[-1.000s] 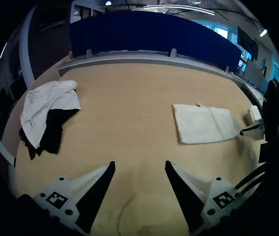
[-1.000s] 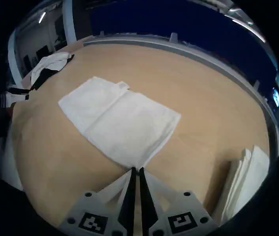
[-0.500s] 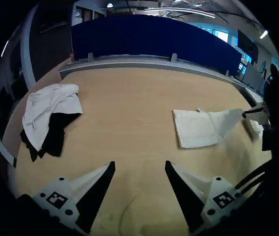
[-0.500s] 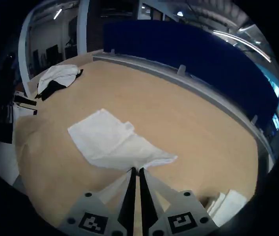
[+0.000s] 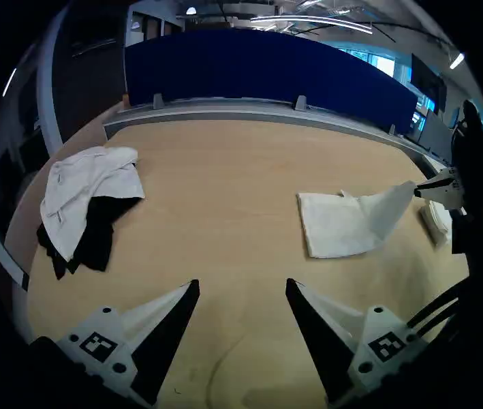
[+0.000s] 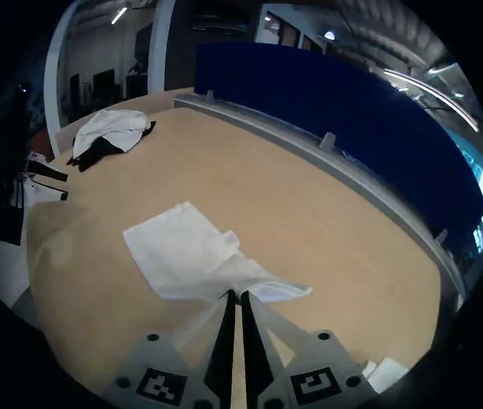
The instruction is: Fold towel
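A white towel (image 5: 347, 221) lies on the wooden table (image 5: 227, 177) at the right of the left gripper view, its right corner lifted off the surface. My right gripper (image 6: 235, 296) is shut on that raised corner of the towel (image 6: 187, 255), and the cloth slopes down from the fingertips to the table. Farther off in the left gripper view, the right gripper (image 5: 439, 193) holds the corner up. My left gripper (image 5: 241, 286) hovers over the near table edge, open with nothing between its fingers, well left of the towel.
A pile of white and black cloth (image 5: 84, 201) lies at the table's left side. A stack of folded white towels (image 5: 437, 221) sits at the right edge. A blue partition (image 5: 261, 68) runs along the far side of the table.
My right gripper has risen with the towel's corner, peeling the right part of the towel off the table. The left gripper has stayed in place, open.
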`<state>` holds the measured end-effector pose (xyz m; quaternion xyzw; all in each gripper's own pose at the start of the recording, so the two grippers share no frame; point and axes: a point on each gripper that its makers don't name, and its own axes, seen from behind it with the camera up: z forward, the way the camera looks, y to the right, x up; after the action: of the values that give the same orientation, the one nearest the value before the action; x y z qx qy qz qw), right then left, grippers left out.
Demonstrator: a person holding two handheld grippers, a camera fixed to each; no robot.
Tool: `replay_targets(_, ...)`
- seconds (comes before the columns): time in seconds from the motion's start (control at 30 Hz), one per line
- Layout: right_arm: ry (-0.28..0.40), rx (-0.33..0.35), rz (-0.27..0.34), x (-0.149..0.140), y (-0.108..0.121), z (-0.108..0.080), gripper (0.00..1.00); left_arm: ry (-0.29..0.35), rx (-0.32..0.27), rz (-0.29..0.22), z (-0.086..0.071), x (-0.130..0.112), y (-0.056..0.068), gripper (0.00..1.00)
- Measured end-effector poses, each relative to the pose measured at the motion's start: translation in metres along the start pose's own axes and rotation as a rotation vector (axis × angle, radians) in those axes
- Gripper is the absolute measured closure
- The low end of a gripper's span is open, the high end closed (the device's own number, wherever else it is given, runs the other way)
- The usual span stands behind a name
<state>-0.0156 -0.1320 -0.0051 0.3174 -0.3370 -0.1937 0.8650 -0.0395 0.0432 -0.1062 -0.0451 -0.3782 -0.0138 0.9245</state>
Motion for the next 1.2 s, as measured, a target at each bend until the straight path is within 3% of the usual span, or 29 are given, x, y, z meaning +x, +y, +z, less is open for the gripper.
replay_targets(0.37, 0.0, 0.055, -0.104, 0.031, -0.022, 0.017, 0.94, 0.023, 0.033, -0.041, -0.014, 0.003, -0.015, 0.06)
replay_targets(0.7, -0.02, 0.167, -0.217, 0.056, -0.08, 0.061, 0.94, 0.05, 0.092, -0.11, -0.037, -0.002, -0.036, 0.06)
replay_targets(1.0, -0.085, 0.271, -0.278, 0.04, -0.146, 0.111, 0.94, 0.056, 0.131, -0.148, -0.049, -0.014, -0.053, 0.06)
replay_targets(1.2, -0.129, 0.295, -0.267, 0.024, -0.164, 0.13, 0.94, 0.054, 0.136, -0.168, -0.052, -0.021, -0.057, 0.06)
